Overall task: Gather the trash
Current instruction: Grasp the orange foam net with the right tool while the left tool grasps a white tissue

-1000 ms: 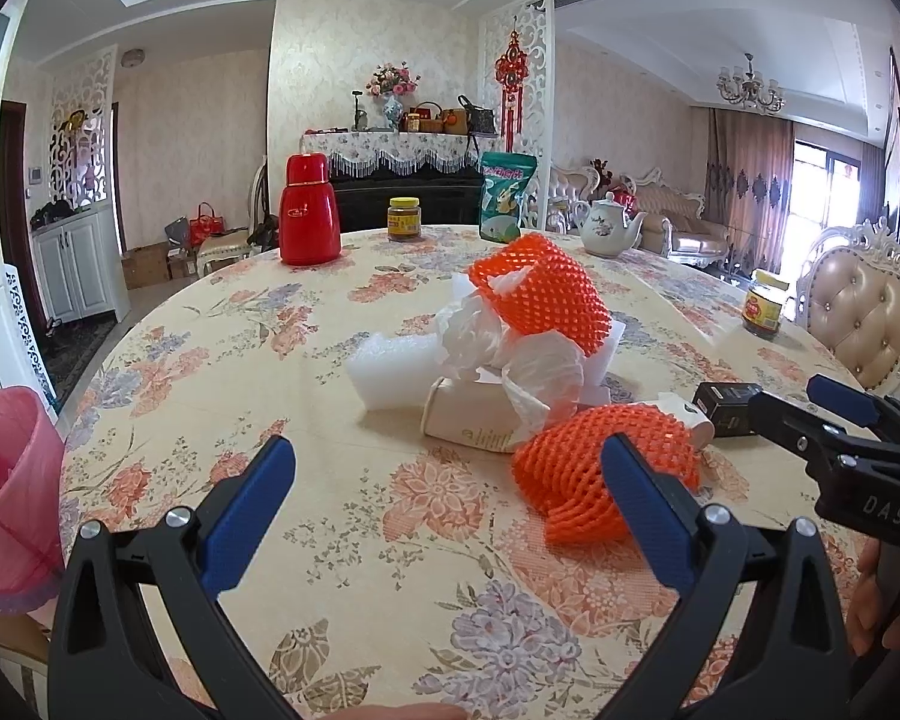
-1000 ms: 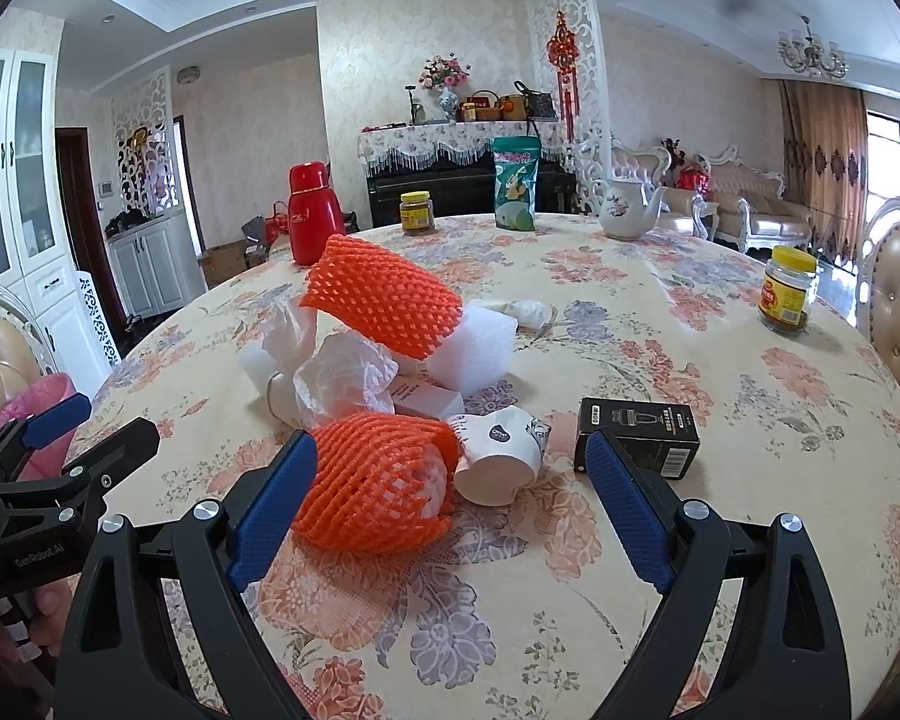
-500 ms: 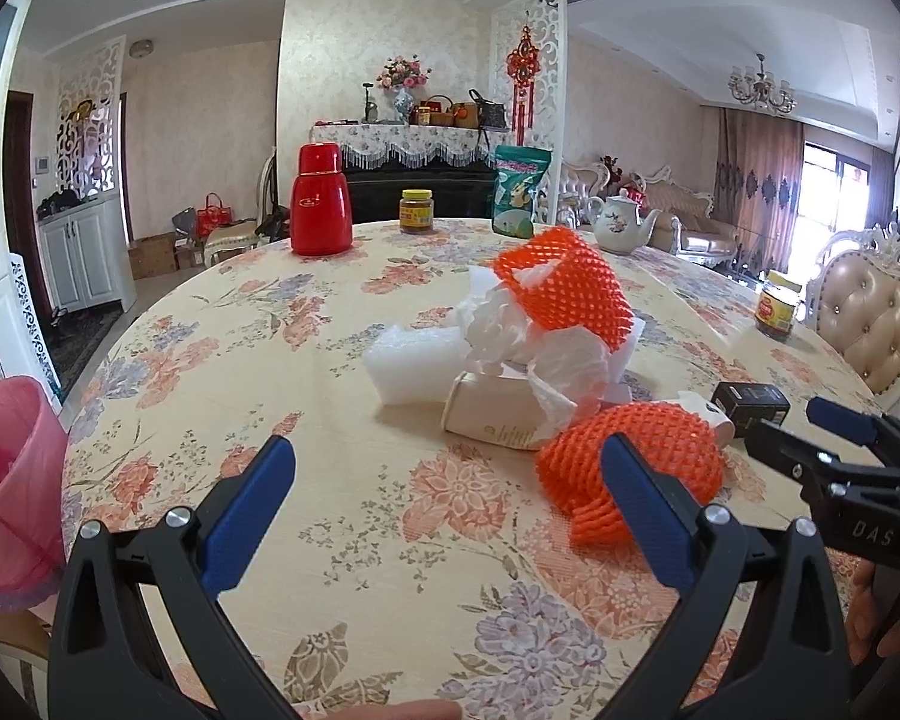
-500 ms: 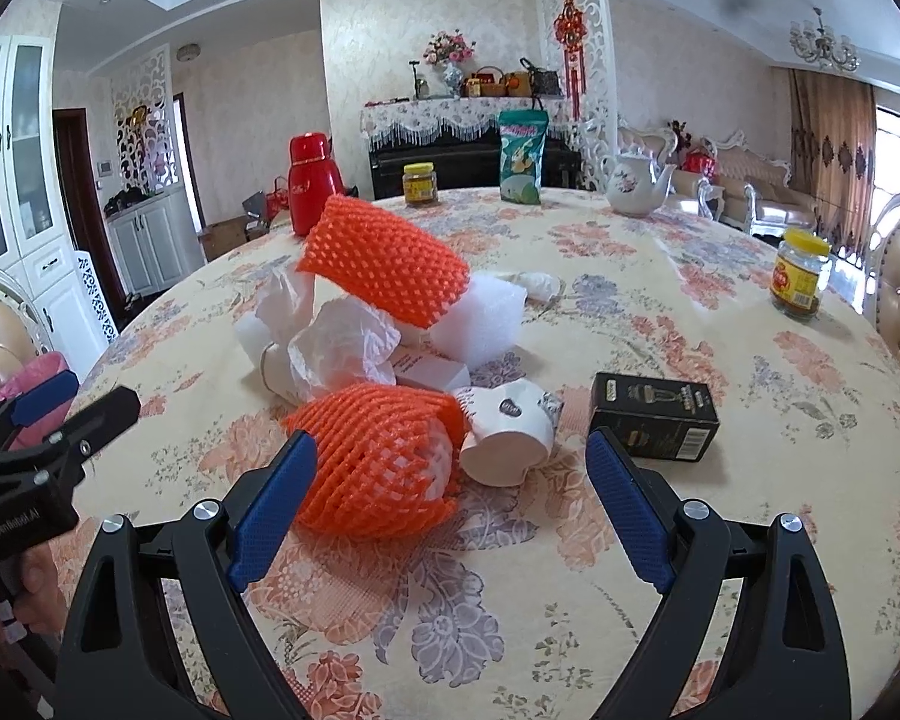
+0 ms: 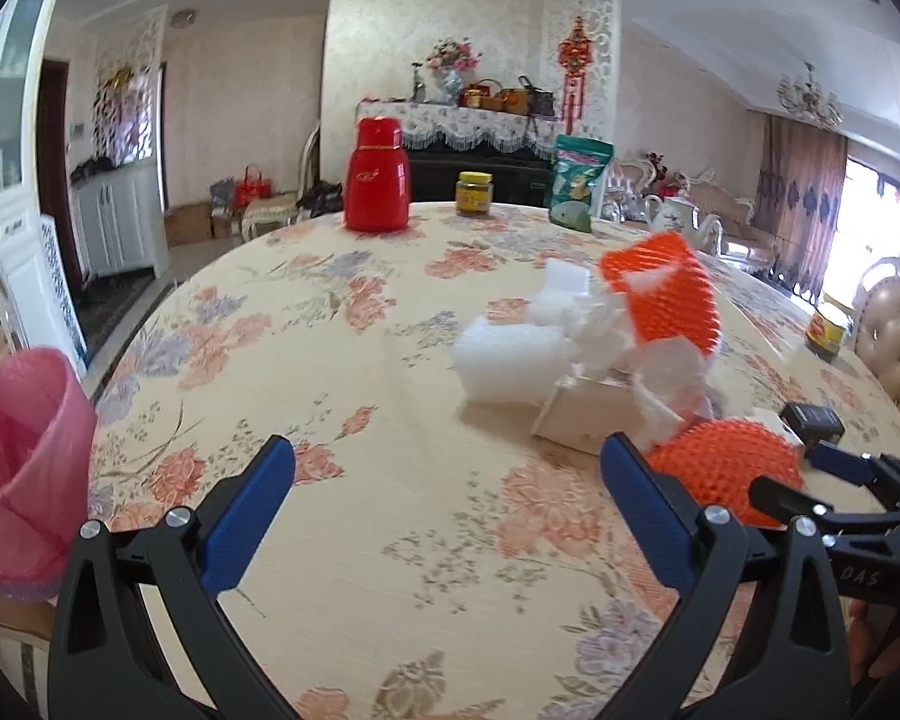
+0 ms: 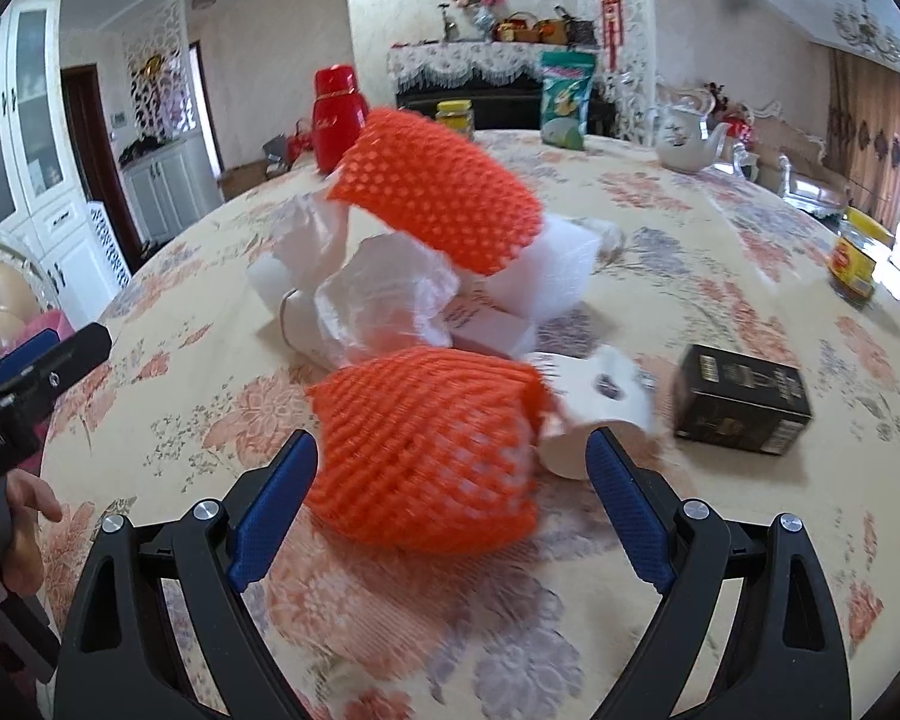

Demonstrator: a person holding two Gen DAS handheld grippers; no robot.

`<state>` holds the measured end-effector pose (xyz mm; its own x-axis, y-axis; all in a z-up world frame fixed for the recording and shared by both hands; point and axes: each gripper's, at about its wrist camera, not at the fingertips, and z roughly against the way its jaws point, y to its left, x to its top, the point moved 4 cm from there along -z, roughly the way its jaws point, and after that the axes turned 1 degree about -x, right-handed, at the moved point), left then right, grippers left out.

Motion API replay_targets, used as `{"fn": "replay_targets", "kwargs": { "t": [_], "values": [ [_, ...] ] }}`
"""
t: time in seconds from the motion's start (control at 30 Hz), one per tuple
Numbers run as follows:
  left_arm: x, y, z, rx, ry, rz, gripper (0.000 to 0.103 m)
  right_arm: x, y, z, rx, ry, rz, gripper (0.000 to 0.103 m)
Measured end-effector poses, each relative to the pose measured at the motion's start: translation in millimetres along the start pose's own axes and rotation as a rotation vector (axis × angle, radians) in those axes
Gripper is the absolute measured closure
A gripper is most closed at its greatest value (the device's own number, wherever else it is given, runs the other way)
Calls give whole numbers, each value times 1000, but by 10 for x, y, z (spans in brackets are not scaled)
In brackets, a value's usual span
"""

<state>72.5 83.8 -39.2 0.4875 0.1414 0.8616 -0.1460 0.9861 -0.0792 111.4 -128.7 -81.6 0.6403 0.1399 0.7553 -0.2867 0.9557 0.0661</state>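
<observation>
A heap of trash lies on the floral table. Nearest is an orange foam net (image 6: pixel 426 444), its front lying between the wide-open fingers of my right gripper (image 6: pixel 450 492). Behind it lie crumpled white plastic (image 6: pixel 384 294), white foam (image 6: pixel 552 276), a second orange net (image 6: pixel 444 204), a tipped paper cup (image 6: pixel 594 408) and a black box (image 6: pixel 741 399). My left gripper (image 5: pixel 450 504) stands open over bare tablecloth, left of the heap; there the near net (image 5: pixel 732 474) and white foam (image 5: pixel 510 360) show. A pink-lined bin (image 5: pixel 18 468) stands off the table's left edge.
At the far side of the table stand a red thermos (image 5: pixel 376 177), a yellow-lidded jar (image 5: pixel 474 195), a green snack bag (image 5: pixel 579 177) and a white teapot (image 6: pixel 687 141). Another jar (image 6: pixel 858 264) sits at the right. Padded chairs ring the table (image 5: pixel 342 600).
My right gripper has moved forward onto the near orange net, which now looms large between its fingers. The left gripper has shifted left, so the heap sits further right in its view.
</observation>
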Motion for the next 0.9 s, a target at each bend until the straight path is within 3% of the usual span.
{"fn": "replay_targets", "kwargs": {
  "t": [0.2,0.3,0.4,0.47,0.53,0.7,0.83,0.9],
  "values": [
    [32,156,-233,31,51,2,5,25,218,-295,-11,71,70,18],
    [71,145,-352,7,63,12,5,-16,216,-389,-35,97,91,19],
    [111,63,-463,-29,82,18,5,-32,108,-396,-24,107,62,43],
    [122,-47,-527,-58,100,8,5,-57,9,-373,-17,113,49,69],
    [118,-197,-564,-85,111,-7,5,-82,-81,-317,-1,102,24,74],
    [137,-644,-642,-146,115,-74,5,-59,-435,29,-1,-18,-52,77],
    [125,-1084,-688,-188,90,-158,5,-39,-723,193,-29,-60,-98,77],
    [73,-1297,-775,-194,101,-205,15,-58,-841,226,-29,-63,-119,77]
  ]
}}
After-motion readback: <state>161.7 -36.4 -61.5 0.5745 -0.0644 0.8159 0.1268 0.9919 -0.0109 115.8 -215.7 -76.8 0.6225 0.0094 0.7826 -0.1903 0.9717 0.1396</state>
